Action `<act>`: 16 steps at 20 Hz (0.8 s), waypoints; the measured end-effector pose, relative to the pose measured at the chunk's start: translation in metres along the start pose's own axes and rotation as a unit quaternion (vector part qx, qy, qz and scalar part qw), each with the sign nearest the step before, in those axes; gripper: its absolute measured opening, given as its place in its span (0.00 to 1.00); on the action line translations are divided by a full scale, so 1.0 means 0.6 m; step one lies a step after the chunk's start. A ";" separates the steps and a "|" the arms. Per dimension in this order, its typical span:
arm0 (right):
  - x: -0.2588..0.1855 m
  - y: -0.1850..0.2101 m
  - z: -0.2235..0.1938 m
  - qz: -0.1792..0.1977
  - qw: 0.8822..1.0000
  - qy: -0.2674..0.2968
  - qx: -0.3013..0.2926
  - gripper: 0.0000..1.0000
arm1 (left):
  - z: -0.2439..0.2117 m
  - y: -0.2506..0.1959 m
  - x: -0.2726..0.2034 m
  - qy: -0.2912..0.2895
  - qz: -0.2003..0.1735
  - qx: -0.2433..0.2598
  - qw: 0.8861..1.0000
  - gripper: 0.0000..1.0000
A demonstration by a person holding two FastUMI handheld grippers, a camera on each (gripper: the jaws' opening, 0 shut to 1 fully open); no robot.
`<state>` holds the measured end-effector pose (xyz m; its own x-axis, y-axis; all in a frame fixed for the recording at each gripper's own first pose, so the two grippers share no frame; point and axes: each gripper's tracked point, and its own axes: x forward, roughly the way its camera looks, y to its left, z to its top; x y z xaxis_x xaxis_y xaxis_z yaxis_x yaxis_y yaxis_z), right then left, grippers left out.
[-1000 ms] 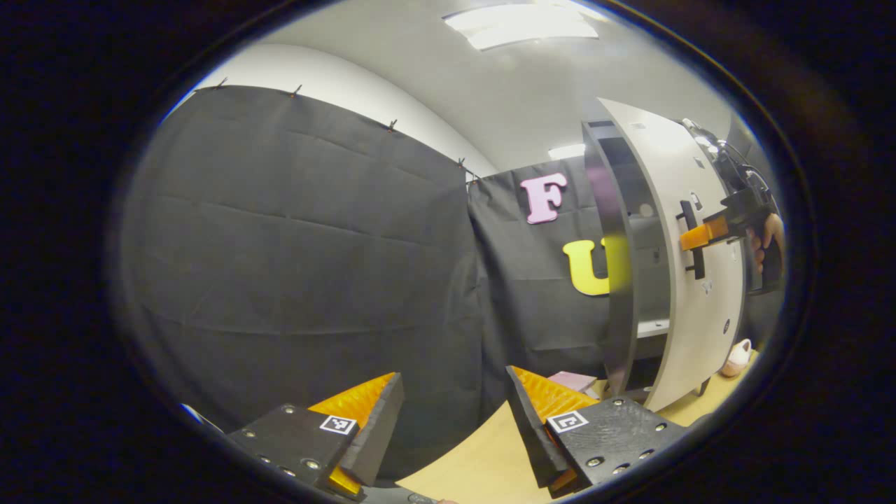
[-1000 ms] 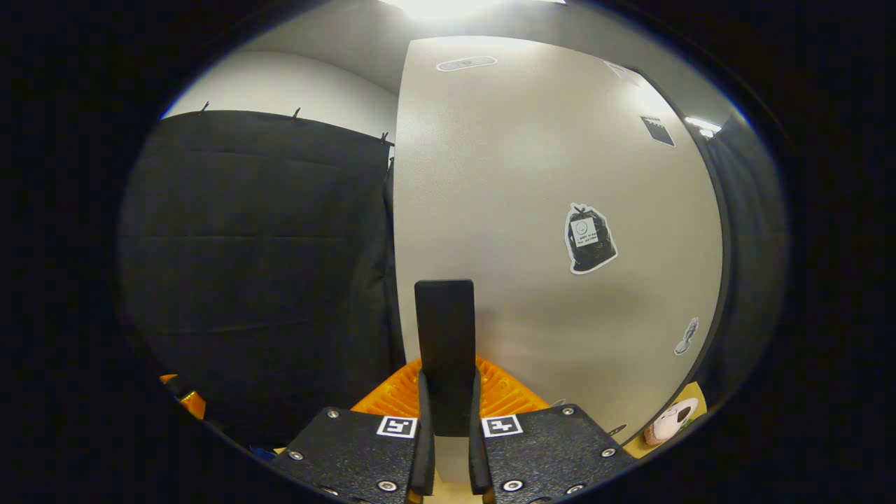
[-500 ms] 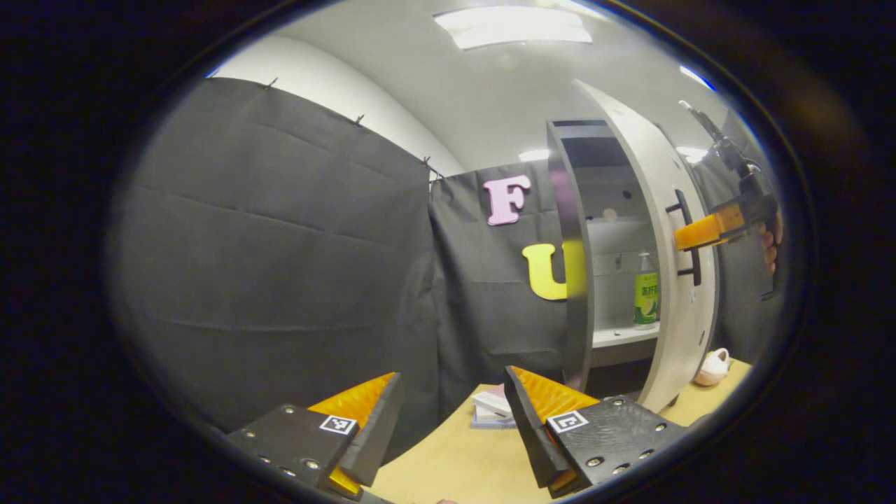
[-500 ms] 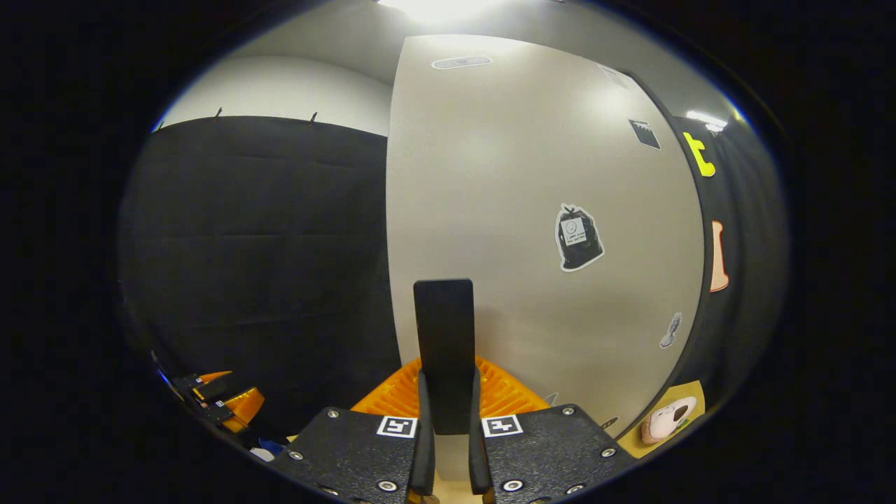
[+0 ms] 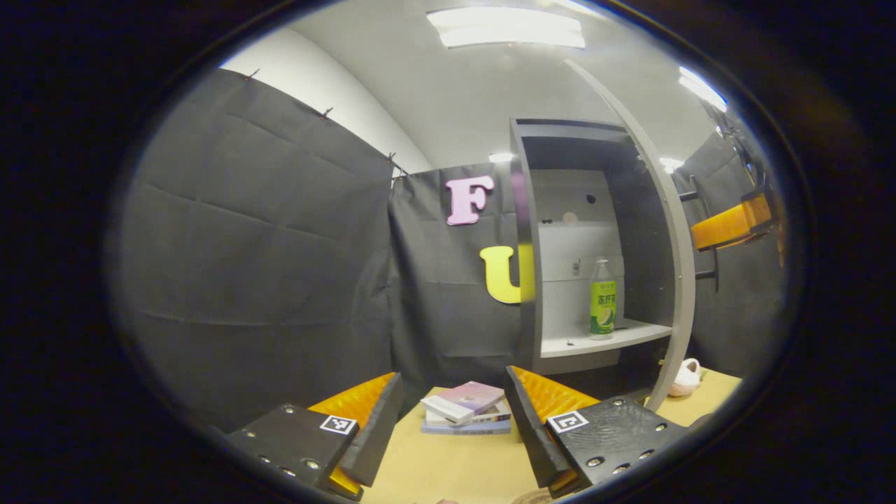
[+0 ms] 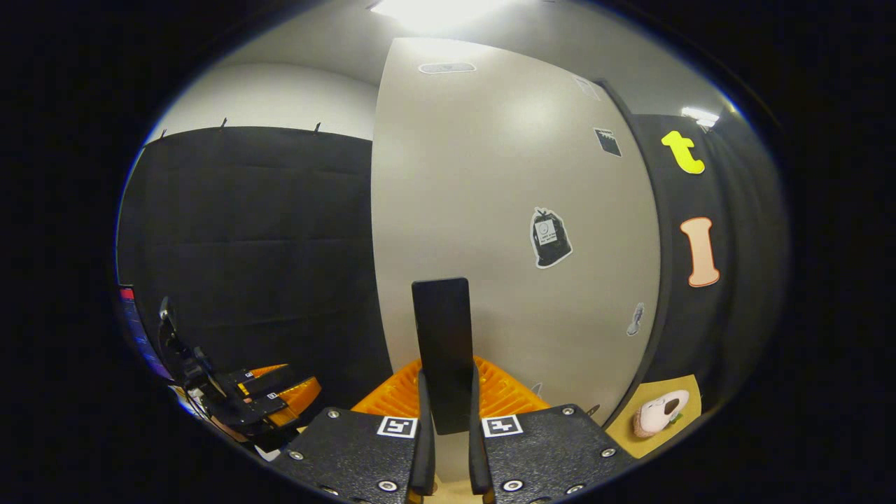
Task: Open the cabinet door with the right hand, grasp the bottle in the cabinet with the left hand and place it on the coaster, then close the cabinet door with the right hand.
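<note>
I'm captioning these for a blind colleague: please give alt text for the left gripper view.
An open grey cabinet shows a clear green-labelled bottle upright on its white shelf. The open left claw frames a stack of books on the tan wooden table.

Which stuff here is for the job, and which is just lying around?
For the job: cabinet door, its handle, bottle, left gripper, right gripper.
Just lying about: stack of books, small pink-and-white toy.
</note>
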<state>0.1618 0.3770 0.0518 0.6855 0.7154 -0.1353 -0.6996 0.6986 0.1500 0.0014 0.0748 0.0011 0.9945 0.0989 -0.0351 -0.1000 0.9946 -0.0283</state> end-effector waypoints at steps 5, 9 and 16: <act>-0.005 -0.012 0.002 -0.022 1.000 -0.004 0.004 0.19 | 0.006 -0.081 0.018 -0.004 -0.048 -0.008 0.999 0.87; -0.013 -0.025 0.004 -0.049 0.999 -0.008 0.005 0.19 | 0.003 -0.149 0.029 -0.002 -0.085 -0.016 0.996 0.83; -0.025 -0.046 0.010 -0.091 0.995 -0.022 0.017 0.18 | -0.001 -0.234 0.035 0.002 -0.130 -0.012 0.991 0.87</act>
<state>0.1724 0.3470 0.0556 0.8088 0.5756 -0.1207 -0.5565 0.8154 0.1597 0.0364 -0.0625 0.0037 0.9868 -0.1600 -0.0265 0.1582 0.9855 -0.0609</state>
